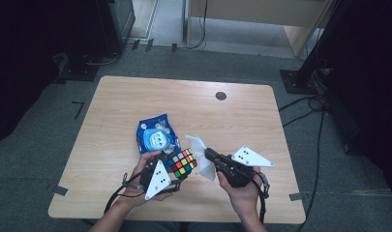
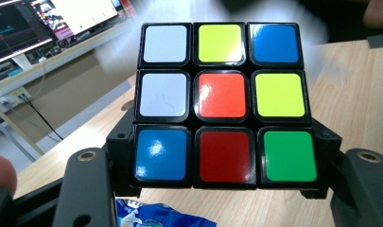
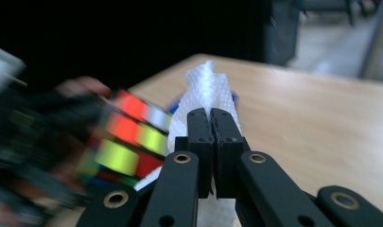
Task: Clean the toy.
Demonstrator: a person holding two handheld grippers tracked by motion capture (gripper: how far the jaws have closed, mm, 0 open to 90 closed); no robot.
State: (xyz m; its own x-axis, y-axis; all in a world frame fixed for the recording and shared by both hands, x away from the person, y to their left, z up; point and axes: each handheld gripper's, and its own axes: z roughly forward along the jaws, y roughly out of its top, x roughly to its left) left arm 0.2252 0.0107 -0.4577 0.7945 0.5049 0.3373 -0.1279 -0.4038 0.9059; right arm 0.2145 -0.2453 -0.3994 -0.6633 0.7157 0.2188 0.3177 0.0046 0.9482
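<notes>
Cube, rigid and slick-faced, sits clamped by its sides in your left gripper above the table, so press lightly with the soft wipe pinched in your right gripper.

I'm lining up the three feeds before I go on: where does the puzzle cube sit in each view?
High view: the puzzle cube is low and centre, clamped in the left gripper.
Left gripper view: the cube faces the camera at centre, between the jaws.
Right gripper view: it is a blurred shape at the left, beside the white wipe pinched in the right gripper.
Shared landmark: the blue wipes packet next to the cube.
</notes>
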